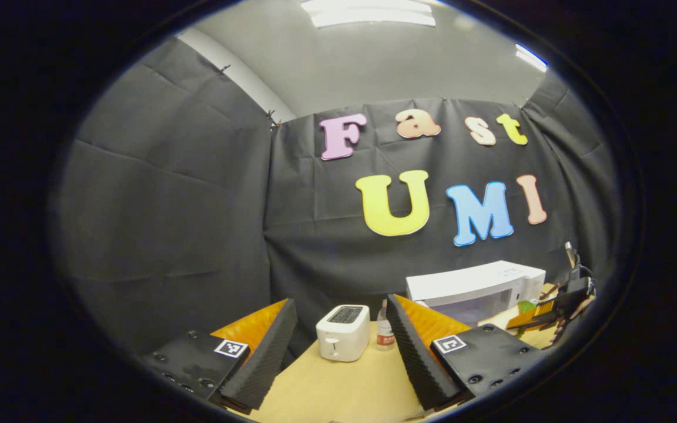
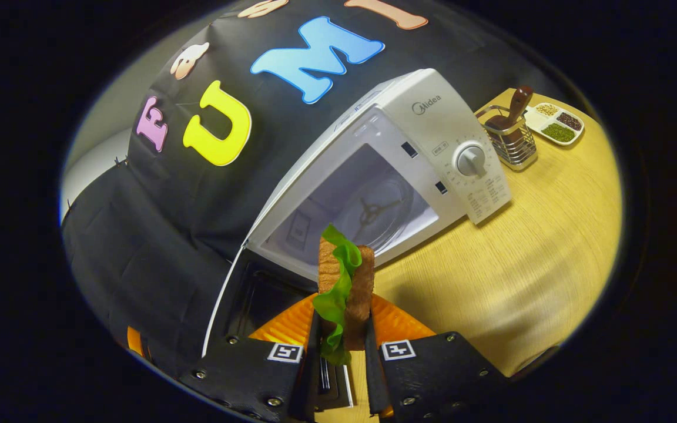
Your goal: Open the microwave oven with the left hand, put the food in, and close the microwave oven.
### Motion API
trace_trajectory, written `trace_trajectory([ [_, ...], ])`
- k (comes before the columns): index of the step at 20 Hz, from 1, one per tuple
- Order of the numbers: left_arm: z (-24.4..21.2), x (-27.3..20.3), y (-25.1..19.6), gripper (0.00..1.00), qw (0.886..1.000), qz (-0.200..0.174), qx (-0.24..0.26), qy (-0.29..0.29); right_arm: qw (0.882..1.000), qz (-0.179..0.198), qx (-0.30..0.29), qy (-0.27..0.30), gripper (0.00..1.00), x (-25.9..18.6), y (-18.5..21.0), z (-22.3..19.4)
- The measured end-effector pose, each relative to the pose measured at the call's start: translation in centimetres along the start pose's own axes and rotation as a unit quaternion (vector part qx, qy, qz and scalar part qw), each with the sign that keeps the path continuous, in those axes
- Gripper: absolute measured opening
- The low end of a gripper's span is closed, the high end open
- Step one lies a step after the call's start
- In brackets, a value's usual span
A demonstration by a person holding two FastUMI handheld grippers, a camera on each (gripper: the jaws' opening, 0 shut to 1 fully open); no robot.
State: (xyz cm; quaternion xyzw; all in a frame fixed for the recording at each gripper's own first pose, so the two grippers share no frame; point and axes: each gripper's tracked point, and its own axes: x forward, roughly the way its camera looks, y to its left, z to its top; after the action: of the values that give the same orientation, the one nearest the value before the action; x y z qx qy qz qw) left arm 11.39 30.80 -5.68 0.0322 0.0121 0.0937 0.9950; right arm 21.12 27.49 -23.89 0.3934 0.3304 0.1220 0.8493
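**Sandwich held before the open microwave: risks at insertion**

Sandwich (image 2: pixel 344 282), two bread slices with lettuce between, stands on edge, pinched by your right gripper (image 2: pixel 341 352) with both fingers pressing its faces. It hangs just in front of the microwave oven (image 2: pixel 426 135), whose door (image 2: pixel 227 305) hangs swung open at the left of the cavity (image 2: pixel 356 205); the turntable hub shows inside. Your left gripper (image 1: pixel 341 352) is spread wide and holds nothing, aimed at a toaster (image 1: pixel 343 332) and a small bottle (image 1: pixel 384 333) on the wooden table (image 1: pixel 344 388), with the oven off to its right.

Likely faults, as judgements: the lettuce hangs loose and may slide out if you tilt or jolt; a skewed approach could catch the bread on the cavity frame; releasing it on edge may let it topple and part; closing the door calls for your left gripper, now pointed away from the oven.
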Motion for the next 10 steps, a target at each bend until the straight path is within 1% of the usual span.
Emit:
trace_trajectory([
  [2, -0.7, 0.0, 1.5, 1.00, 1.000, 0.009, -0.004, 0.010, 1.000, -0.002, 0.001, -0.011, 0.34, 2.3, 0.1, 0.7],
  [3, -1.1, 0.0, 2.1, 0.98, 1.000, 0.013, -0.004, 0.015, 1.000, -0.003, -0.001, -0.018, 0.34, 3.5, 0.2, 1.2],
  [5, -1.8, 0.1, 3.4, 1.00, 1.000, 0.021, 0.002, 0.022, 0.999, -0.009, -0.004, -0.036, 0.34, 5.5, 0.4, 1.9],
  [7, -2.3, 0.0, 4.4, 0.98, 0.999, 0.024, 0.011, 0.031, 0.998, -0.018, -0.005, -0.053, 0.34, 7.4, 0.2, 2.5],
  [9, -2.4, 0.3, 5.2, 0.98, 0.999, 0.030, 0.019, 0.035, 0.998, -0.020, 0.004, -0.065, 0.34, 9.2, 0.1, 2.9],
  [10, -2.5, 0.4, 5.7, 1.00, 0.999, 0.033, 0.019, 0.038, 0.997, -0.020, 0.010, -0.068, 0.34, 10.2, 0.0, 2.8],
])
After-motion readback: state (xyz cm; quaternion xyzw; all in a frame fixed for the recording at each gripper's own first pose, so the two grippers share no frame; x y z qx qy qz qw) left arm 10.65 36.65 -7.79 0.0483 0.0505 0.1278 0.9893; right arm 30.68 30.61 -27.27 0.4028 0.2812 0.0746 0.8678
